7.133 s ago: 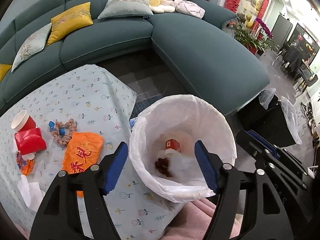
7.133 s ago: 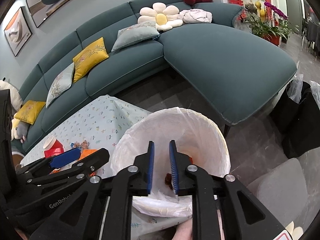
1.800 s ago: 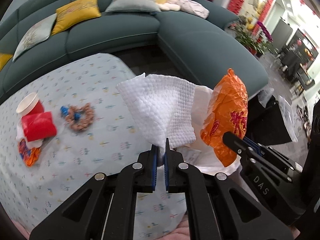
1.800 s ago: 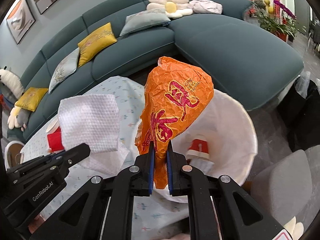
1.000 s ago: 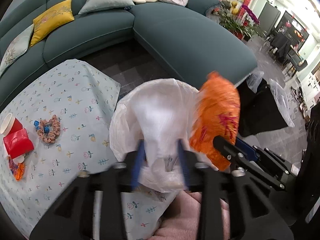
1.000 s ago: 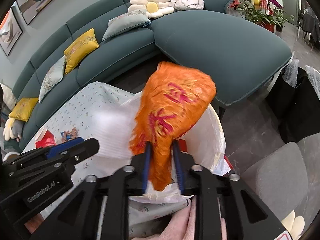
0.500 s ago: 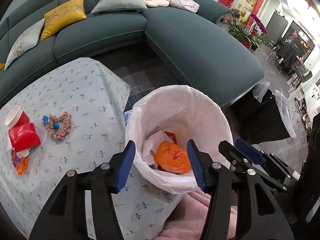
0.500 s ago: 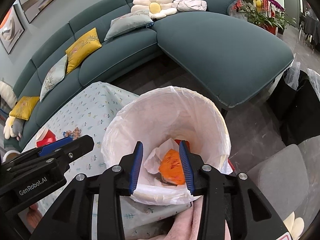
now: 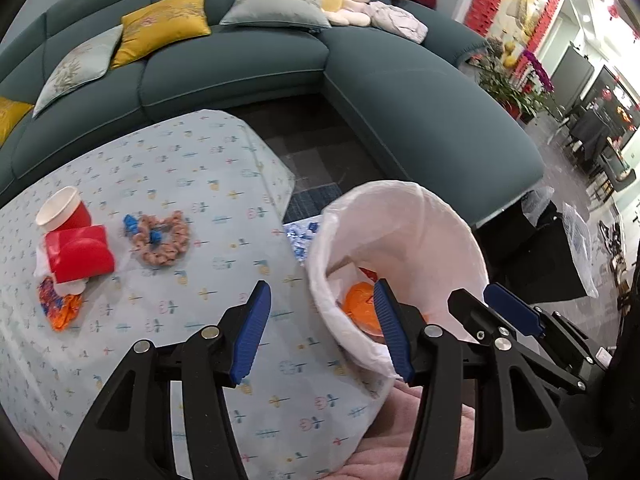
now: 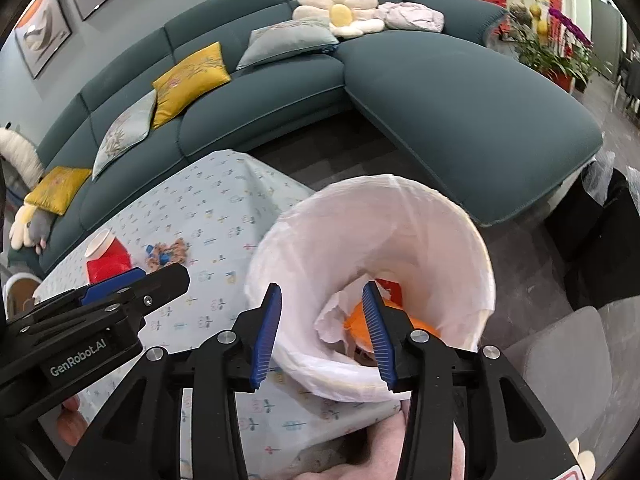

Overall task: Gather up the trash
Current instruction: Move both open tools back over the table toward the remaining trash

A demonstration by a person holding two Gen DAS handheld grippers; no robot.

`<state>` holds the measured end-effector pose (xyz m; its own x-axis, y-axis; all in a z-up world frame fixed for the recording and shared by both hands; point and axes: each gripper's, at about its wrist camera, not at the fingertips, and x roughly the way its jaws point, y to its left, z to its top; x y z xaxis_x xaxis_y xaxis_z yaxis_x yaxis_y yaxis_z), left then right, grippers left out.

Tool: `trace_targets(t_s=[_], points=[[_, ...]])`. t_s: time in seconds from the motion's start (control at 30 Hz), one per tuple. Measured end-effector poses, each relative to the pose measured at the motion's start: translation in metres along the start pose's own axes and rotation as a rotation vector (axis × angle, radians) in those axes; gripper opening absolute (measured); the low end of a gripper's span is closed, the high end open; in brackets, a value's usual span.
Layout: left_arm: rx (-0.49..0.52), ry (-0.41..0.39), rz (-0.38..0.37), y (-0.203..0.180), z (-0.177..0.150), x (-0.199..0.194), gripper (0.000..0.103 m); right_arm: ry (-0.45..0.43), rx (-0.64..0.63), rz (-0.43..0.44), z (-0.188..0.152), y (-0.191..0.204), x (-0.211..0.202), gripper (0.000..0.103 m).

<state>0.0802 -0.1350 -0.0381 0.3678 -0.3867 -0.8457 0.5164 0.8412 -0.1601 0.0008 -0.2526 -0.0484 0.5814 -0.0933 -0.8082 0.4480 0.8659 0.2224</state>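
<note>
- The left gripper [image 9: 324, 330] has black angular arms tipped with ribbed blue pads; its jaws stand wide with nothing between them, above the near edge of the bench [image 9: 120, 320].
- The right gripper [image 10: 322, 330] is built the same way; its jaws are opening, empty, straddling the near rim of the trash bin [image 10: 476, 248].
- A soft pink fabric [image 9: 400, 408] lies below both grippers at the bottom edge.
- The trash bin is a round tub lined with a thin, crinkled white plastic bag [image 9: 400, 232], standing just beside the bench's right corner.
- Inside the bin lie a crumpled glossy orange wrapper [image 10: 356, 326], a rumpled white paper towel [image 10: 332, 320] and a small red piece behind them.
- The bench is draped in a pale blue cloth with small printed motifs.
- The left view alone shows the far-left trash clearly: a red folded paper box [image 9: 78, 254] touching a red paper cup [image 9: 64, 212] with a white inside, a scrap of orange and blue wrapper [image 9: 58, 306], and a ruffled pinkish scrunchie [image 9: 160, 238] with blue bits.
- In the right view the left gripper's arm hides most of that pile.
- A curved teal sofa [image 10: 460, 92] stands beyond, with yellow and grey cushions and a daisy-shaped pillow [image 10: 340, 10].
- Only the right view shows framed pictures [image 10: 42, 36] on the wall.
</note>
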Motion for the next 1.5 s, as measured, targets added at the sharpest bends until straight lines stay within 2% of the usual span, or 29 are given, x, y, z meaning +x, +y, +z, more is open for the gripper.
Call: trace_targets(t_s=[0.23, 0.5, 0.67, 0.87, 1.03, 1.33, 1.5], points=[[-0.060, -0.016, 0.042, 0.040, -0.009, -0.013, 0.051, 0.006, -0.054, 0.025, -0.001, 0.035, -0.001, 0.042], [-0.160, -0.019, 0.096, 0.102, -0.022, -0.027, 0.051, 0.016, -0.129, 0.065, -0.005, 0.087, 0.001, 0.042], [-0.218, -0.022, 0.134, 0.139, -0.034, -0.036, 0.062, 0.032, -0.179, 0.090, -0.011, 0.122, 0.005, 0.042], [-0.302, -0.014, 0.175, 0.190, -0.051, -0.041, 0.067, 0.053, -0.218, 0.115, -0.020, 0.156, 0.013, 0.048], [-0.374, -0.004, 0.202, 0.234, -0.063, -0.043, 0.073, 0.082, -0.235, 0.133, -0.026, 0.181, 0.029, 0.048], [-0.487, 0.049, 0.219, 0.304, -0.079, -0.023, 0.073, 0.138, -0.236, 0.132, -0.025, 0.213, 0.073, 0.048], [-0.516, 0.078, 0.233, 0.334, -0.081, -0.006, 0.070, 0.161, -0.225, 0.121, -0.020, 0.222, 0.099, 0.048]])
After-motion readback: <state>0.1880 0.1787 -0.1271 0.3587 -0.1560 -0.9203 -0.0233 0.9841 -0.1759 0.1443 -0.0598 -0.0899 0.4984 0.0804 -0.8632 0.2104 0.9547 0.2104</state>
